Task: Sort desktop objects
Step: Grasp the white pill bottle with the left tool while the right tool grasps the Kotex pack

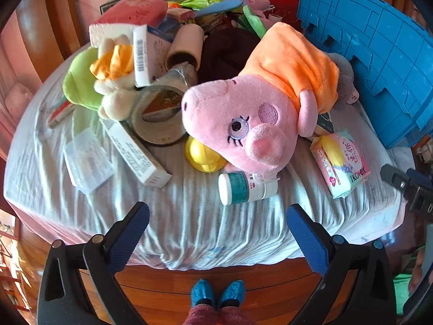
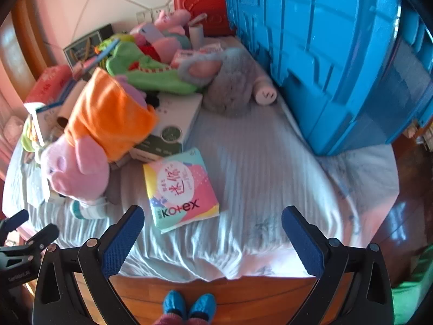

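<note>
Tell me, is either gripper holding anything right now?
No. The left gripper and the right gripper are both open and empty, above the table's near edge.

Left hand-held gripper (image 1: 217, 220), right hand-held gripper (image 2: 213, 223): agape, empty.

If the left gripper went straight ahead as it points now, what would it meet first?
Most likely the white bottle lying on the cloth, just ahead of the open left gripper; the pink pig plush sits right behind it. Depth is uncertain.

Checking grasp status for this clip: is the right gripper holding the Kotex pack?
No. The right gripper is open and empty, while the Kotex pack lies flat on the sheet ahead of its fingers, untouched.
</note>
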Tool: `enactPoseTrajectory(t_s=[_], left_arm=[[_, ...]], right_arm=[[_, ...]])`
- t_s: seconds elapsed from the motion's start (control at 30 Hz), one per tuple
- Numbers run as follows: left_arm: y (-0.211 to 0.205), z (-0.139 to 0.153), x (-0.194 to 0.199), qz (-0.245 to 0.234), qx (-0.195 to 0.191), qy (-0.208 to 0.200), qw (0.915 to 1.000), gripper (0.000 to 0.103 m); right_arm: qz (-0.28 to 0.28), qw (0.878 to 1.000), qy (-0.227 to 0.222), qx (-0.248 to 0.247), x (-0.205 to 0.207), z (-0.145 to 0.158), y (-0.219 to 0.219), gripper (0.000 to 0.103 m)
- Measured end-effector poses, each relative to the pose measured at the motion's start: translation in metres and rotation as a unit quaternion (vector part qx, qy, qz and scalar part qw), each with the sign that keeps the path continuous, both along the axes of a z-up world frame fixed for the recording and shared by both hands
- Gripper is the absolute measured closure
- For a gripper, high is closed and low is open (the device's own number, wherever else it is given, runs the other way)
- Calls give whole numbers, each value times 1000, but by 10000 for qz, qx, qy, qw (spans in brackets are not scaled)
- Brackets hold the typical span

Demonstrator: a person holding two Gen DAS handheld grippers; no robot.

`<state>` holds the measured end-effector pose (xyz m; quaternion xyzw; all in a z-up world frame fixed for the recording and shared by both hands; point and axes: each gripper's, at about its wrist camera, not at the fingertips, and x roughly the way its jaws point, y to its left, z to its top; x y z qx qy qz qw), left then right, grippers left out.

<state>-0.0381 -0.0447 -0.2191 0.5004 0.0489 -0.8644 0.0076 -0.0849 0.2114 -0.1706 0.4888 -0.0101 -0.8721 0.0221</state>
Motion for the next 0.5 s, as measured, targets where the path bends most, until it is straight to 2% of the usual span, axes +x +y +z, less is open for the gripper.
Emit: enactPoseTrajectory(t_s=[0.03,0.13,0.3,0.4,0.5], left_arm=[[4,-7,-4,89,63,31,9999,0],[19,-23,-16,307,-128,-29,9994,0],[33,-45,-20,393,-340,-30,9986,1],[39,-56,-27,274,-411,-140,9987,13],[39,-57,-27,239,-312,-119,9992,20]], right_arm=[[2,10000,-41,43,-1,-5,0,0],[-39,9996,-210,173,-5,-21,-2,0],[127,9992,-346,171,-15,-35,-7,0],[212,9991,-318,182,-23,-43,-13,0],[251,9990,-361,-87,-30,-50,-15,0]])
